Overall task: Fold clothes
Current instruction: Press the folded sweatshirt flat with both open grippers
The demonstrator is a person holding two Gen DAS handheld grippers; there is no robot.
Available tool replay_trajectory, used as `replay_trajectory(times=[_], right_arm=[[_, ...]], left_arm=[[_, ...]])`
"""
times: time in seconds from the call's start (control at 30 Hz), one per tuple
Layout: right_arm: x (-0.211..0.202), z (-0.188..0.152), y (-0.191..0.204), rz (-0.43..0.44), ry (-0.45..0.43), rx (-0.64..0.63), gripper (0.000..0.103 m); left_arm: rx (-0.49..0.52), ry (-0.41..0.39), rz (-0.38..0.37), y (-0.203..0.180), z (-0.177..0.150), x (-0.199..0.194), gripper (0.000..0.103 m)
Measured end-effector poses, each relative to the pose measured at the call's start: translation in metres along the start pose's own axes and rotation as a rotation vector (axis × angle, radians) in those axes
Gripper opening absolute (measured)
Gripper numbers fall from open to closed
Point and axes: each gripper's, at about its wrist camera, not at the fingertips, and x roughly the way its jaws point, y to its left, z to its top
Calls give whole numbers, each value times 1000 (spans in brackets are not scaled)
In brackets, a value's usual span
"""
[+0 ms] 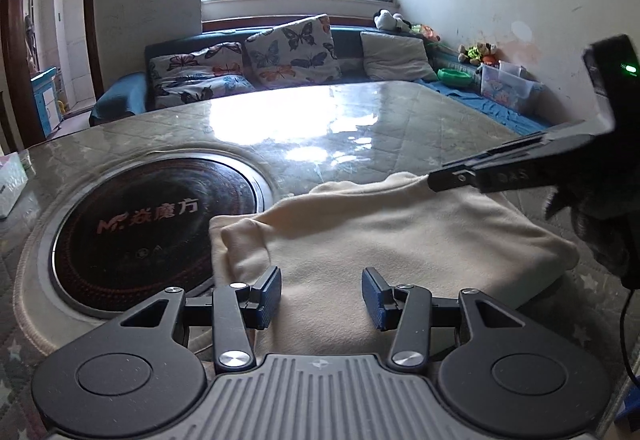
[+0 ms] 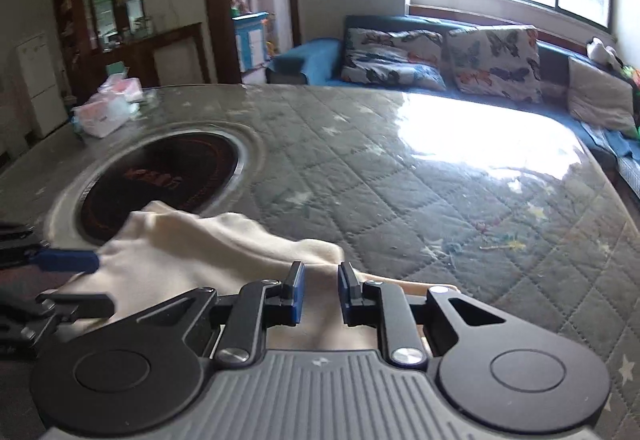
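Bench [image 1: 360,112] with quilted glossy cover, round inset hotplate [image 1: 152,224] at left. Cream garment [image 1: 384,236], partly folded, lies beside and slightly over the hotplate, long axis across the left wrist view. Left gripper [image 1: 321,298] spread wide over its near edge, pinching nothing. Right gripper [image 2: 321,290] narrowly parted at the far right corner, cloth between the pads; grip uncertain. Left view alone shows the right gripper's tips touching that corner.

cream garment [image 1: 384,224], grey quilted star-print tablecloth [image 2: 400,168], butterfly cushions [image 1: 292,52]
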Motion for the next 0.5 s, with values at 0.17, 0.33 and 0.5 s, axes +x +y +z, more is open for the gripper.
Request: replay_trajectory(times=[0.17,0.33,0.5], right_arm=[[-27,-14,29,69,-8,-59,25],[-45,-34,54,121,-24,-85,27],[-38,-56,69,95,-5,-117,27]], left_arm=[[30,-19,-7,-11,-5,-9,48],[47,-14,-5,-17,-13,-7,48],[63,-8,-2,-22,-21,-5,48]])
